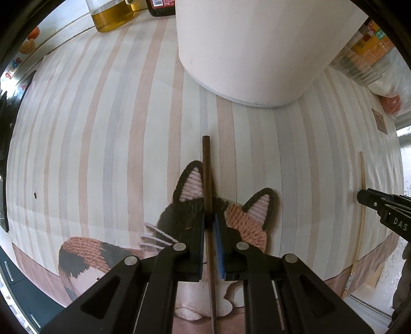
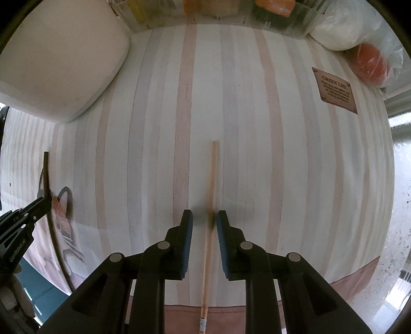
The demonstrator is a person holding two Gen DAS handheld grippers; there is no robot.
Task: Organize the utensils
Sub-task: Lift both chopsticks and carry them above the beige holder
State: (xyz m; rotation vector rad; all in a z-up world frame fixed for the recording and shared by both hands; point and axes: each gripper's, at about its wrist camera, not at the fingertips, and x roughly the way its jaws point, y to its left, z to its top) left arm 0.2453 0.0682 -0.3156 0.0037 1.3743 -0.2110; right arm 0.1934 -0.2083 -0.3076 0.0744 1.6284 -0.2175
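My left gripper is shut on a dark brown chopstick that points forward over the striped tablecloth, toward a tall white container. It also shows at the left of the right wrist view. My right gripper is open, its jaws on either side of a light wooden chopstick that lies on the cloth. That light chopstick also shows at the right of the left wrist view, beside the right gripper's tip.
A knitted cat coaster lies under the left gripper. Oil bottles stand at the back left. A plastic box, a white bag and a red fruit sit at the back right. The table edge is near.
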